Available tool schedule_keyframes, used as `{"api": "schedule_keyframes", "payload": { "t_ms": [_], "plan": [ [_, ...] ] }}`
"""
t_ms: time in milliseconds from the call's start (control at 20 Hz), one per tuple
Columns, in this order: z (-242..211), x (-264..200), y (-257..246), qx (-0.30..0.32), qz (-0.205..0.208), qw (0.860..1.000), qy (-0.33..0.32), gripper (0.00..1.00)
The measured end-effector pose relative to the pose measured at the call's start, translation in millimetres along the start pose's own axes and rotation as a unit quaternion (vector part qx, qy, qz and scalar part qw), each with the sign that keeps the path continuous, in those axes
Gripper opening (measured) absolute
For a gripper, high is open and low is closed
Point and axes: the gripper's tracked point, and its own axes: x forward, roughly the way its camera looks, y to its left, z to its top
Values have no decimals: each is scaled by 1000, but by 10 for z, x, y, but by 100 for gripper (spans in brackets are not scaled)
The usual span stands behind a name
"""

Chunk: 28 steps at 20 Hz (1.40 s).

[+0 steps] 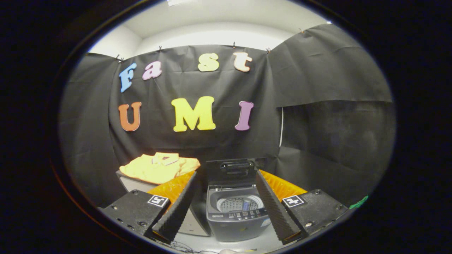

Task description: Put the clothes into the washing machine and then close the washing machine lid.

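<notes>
Listing contents, with the washing machine as landmark:

Clothes: a yellow folded garment [159,167] with a collar, lying flat on top of a pale stand, to the left of the washing machine and a little farther back; nothing touches it.

Washing machine: a small grey top-loader [236,215] standing on the pale floor, seen between the two fingers and beyond their tips.

Lid: dark lid [231,171] raised upright at the back of the washing machine, with a handle near its top edge.

Drum: perforated metal drum [239,204] showing through the open top of the washing machine; something bluish lies inside, too small to identify.

Control panel: a strip of buttons [243,214] along the front edge of the washing machine's top.

Stand: pale box-like stand [132,183] left of the washing machine, carrying the garment.

Gripper: gripper [226,208] with its fingers spread wide apart, one on each side of the washing machine, holding nothing and short of both machine and garment.

Floor: pale floor [247,245] under the washing machine.
</notes>
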Motion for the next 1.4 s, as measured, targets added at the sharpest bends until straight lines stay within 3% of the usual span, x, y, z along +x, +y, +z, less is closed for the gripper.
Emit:
{"api": "schedule_keyframes", "payload": {
  "t_ms": [350,600,800,1100,1400],
  "plan": [
    [555,995,831,8,76,997,-8,100],
    [599,1578,1526,34,122,991,40,100],
    [583,2001,2040,28,135,989,55,100],
    [240,2447,2744,25,142,983,112,100],
    [-379,2806,3231,12,130,973,189,100]
  ]
}}
